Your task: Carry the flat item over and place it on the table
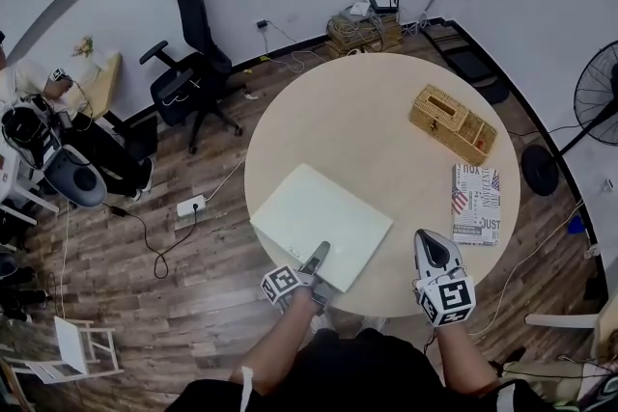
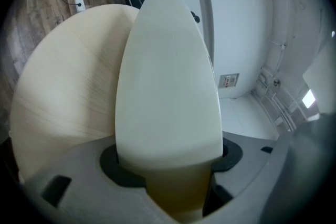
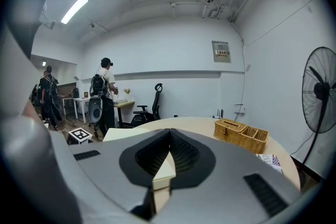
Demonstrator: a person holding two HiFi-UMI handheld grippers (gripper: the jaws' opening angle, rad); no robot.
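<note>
The flat item, a cream rectangular board, lies flat on the round wooden table near its front edge. My left gripper reaches over the board's near edge. In the left gripper view the board fills the space between the jaws of the left gripper, and a thin dark slit shows beside one jaw, so the pads do not press on it. My right gripper hovers at the table's front right, apart from the board. Its jaws meet with nothing held. The board's corner shows to its left.
A wicker basket and a printed book sit on the table's right side. A standing fan is at the far right and an office chair behind the table. A person sits at far left; cables and a power strip lie on the floor.
</note>
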